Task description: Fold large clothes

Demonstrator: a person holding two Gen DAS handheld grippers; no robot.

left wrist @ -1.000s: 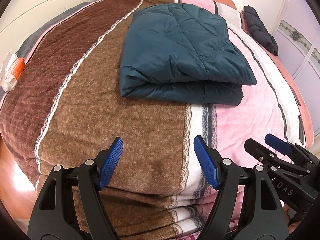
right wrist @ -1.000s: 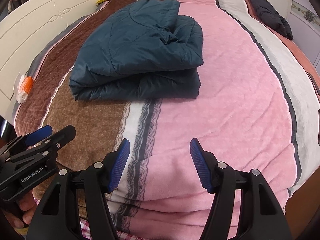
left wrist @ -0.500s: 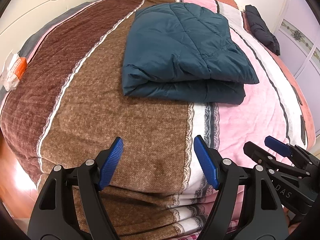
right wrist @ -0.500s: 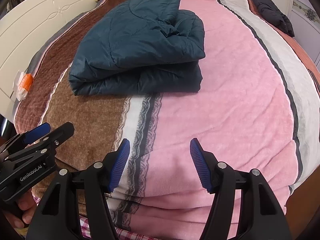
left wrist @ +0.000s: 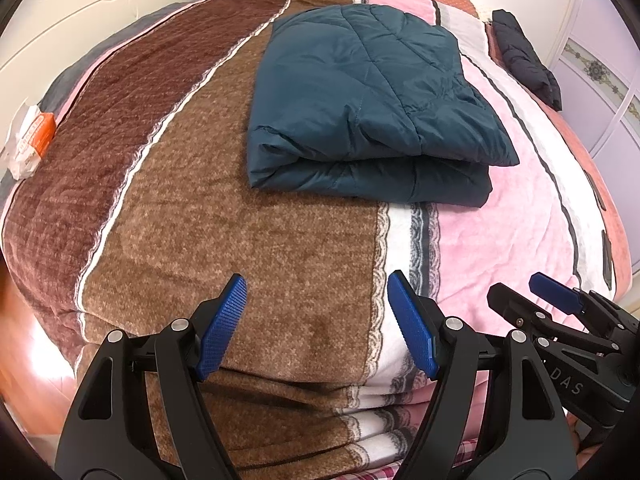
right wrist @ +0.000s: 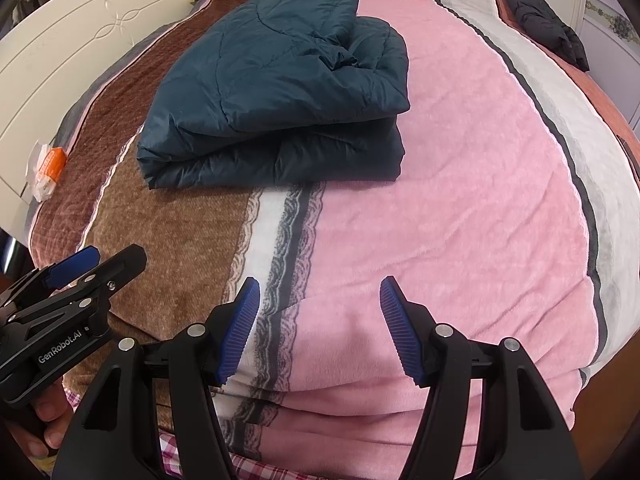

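Both grippers are wide apart at the jaws with nothing between the pads, hanging over the near edge of the bed (left wrist: 280, 248), tilted down at it. The left gripper (left wrist: 316, 328) sits over the brown stripe, the right gripper (right wrist: 318, 330) over the pink one, side by side.

The jacket (left wrist: 368, 108) is well ahead of both tools, lying across the seam between brown and pink. From the left one it's ahead and a bit right; from the right one, ahead and a bit left. It already looks folded into a thick bundle, top layer over bottom, so I'd guess the job is basically done or down to one last tidy fold.

If another fold is coming: it's puffy and slick, so grab deep, taking both layers at the near corners rather than pinching the top skin. Move both tools together or it'll skew. The right side looks lumpier, so flatten it first.

The black garment (right wrist: 548, 24) far ahead on the right could be next.
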